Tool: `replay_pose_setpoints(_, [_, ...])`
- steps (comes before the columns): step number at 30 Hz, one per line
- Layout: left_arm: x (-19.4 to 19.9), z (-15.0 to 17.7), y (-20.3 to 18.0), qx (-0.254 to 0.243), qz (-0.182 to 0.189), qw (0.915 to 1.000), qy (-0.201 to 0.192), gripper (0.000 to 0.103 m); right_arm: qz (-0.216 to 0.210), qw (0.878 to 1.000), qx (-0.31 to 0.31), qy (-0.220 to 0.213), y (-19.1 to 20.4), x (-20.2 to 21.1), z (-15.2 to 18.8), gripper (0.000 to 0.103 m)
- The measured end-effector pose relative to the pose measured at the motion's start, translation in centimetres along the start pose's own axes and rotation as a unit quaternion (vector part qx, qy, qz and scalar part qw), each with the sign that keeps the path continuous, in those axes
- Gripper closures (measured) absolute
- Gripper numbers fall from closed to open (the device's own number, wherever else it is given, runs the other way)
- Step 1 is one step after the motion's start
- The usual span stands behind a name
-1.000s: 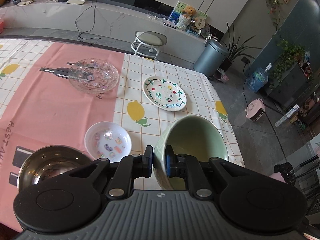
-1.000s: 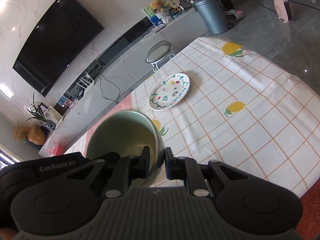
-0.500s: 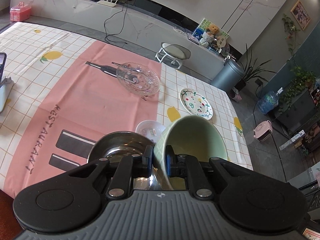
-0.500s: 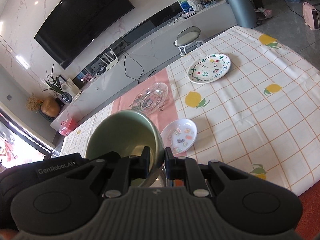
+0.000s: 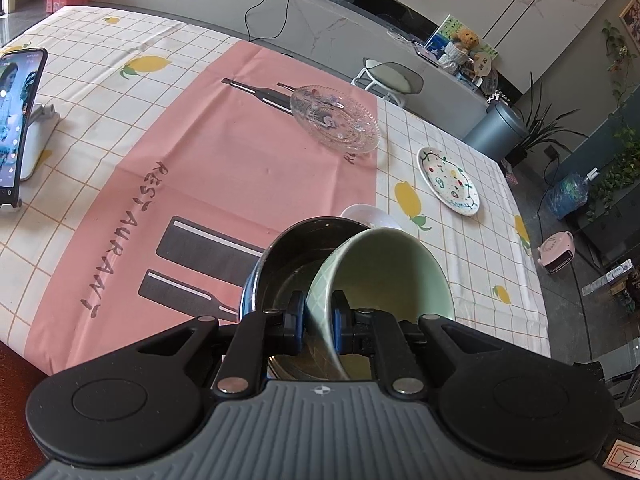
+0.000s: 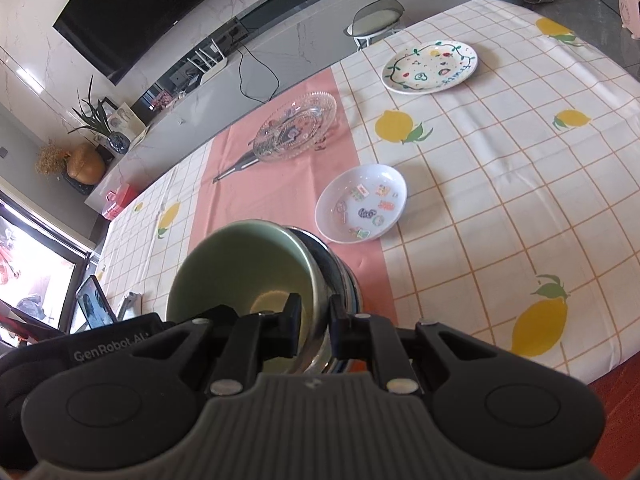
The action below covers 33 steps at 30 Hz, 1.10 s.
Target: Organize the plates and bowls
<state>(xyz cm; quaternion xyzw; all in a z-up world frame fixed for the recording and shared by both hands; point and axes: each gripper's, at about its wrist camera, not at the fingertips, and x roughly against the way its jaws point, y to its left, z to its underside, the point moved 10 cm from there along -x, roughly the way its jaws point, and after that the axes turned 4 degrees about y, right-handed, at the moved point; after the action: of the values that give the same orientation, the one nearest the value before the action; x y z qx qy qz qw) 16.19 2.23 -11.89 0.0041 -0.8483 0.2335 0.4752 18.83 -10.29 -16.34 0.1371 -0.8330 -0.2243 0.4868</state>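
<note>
- My left gripper (image 5: 316, 318) is clenching the rim of the green bowl (image 5: 384, 276) at the lower centre of its frame; one pad is sitting outside the wall and one inside;
- My right gripper (image 6: 314, 326) is pinching the opposite rim of the same green bowl (image 6: 240, 268), low and left of centre in its frame; its jaws are standing nearly closed around the thin wall;
- The green bowl is hanging tilted over the steel bowl (image 5: 288, 264), partly inside it; I cannot tell whether the two are touching;
- In the right view the steel bowl (image 6: 340, 272) is showing as a shiny rim just right of the green one;
- The small white dish (image 6: 362, 208) with stickers is lying just beyond the steel bowl, at the centre of the right frame; in the left view only its edge (image 5: 370, 216) is peeking out behind the bowls;
- The glass plate (image 5: 334, 118) is resting on the pink strip of the tablecloth (image 5: 120, 92), upper centre;
- The painted plate (image 5: 448, 180) is lying on the checked part, right of centre, well apart from the bowls;
- A phone (image 5: 16, 120) on a stand is leaning at the left edge of the left frame.
</note>
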Motion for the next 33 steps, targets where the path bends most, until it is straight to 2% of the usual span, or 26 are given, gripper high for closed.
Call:
replay_pose_setpoints(4, [-0.2, -0.1, 0.2, -0.013, -0.01, 0.9999, -0.002, 0.088, 0.005, 1.0, 0.006, 0.011, 0.2, -1.2, 0.3, 0.092])
replay_pose_setpoints(11, [-0.4, 0.0, -0.2, -0.044, -0.024, 0.9987, 0.005, 0.086, 0.023, 0.999, 0.027, 0.003, 0.4, -1.6, -0.4, 0.094])
replay_pose_setpoints(15, [0.6, -0.7, -0.5, -0.078, -0.052, 0.9953, -0.022, 0.084, 0.031, 0.999, 0.039, 0.005, 0.4, -1.8, -0.4, 0.092])
replay_pose_setpoints(18, [1.2, -1.3, -0.7, -0.07, -0.026, 0.9968, -0.029, 0.084, 0.047, 0.997, 0.058, -0.002, 0.6, -1.8, -0.4, 0.093])
replay_pose_setpoints(25, [1.6, -1.5, -0.8, -0.061, -0.016, 0.9975, -0.031, 0.083, 0.048, 0.997, 0.059, 0.0, 0.4, -1.8, -0.4, 0.093])
replay_pose_setpoints(31, [1.8, -1.5, -0.9, -0.057, -0.012, 0.9978, -0.032, 0.081, 0.039, 0.998, 0.043, -0.007, 0.4, -0.9, -0.5, 0.087])
replay_pose_setpoints(33, [1.9, -1.6, -0.8, -0.052, -0.009, 0.9981, -0.033, 0.079, 0.031, 0.999, 0.042, -0.013, 0.7, -0.5, -0.7, 0.082])
